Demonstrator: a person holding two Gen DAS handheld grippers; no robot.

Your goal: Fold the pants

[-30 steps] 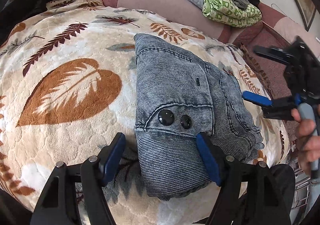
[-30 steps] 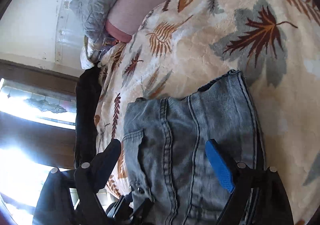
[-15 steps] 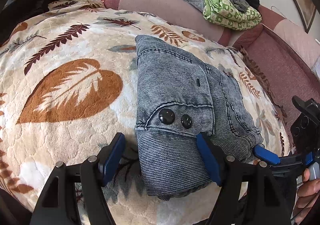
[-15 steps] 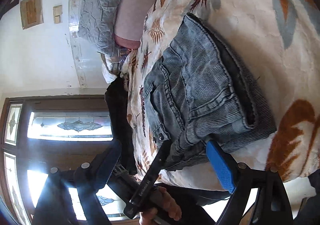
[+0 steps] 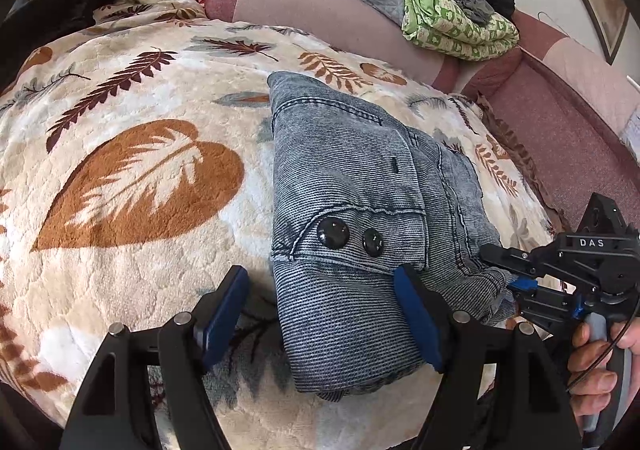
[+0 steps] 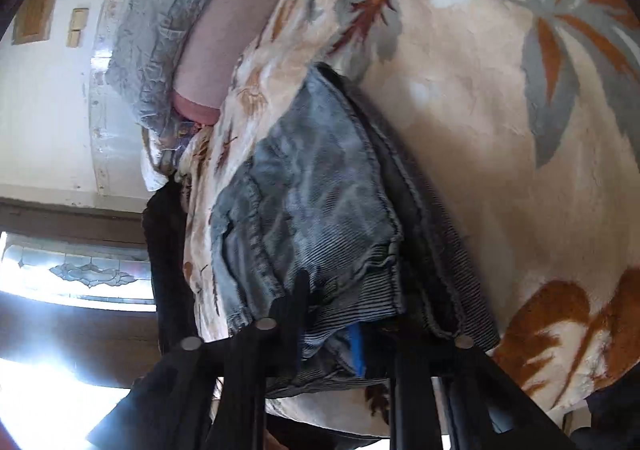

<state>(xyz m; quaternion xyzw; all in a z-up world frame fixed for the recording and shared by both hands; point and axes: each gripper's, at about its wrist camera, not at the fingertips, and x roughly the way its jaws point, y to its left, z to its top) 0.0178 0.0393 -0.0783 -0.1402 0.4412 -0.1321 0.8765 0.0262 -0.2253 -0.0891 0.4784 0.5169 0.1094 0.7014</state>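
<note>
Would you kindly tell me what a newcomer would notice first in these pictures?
Folded grey-blue denim pants with two black buttons lie mid-frame on a leaf-print blanket. At their right edge, the right hand-held gripper has just closed on the cloth; the left hand-held gripper stands open around the near end.
</note>
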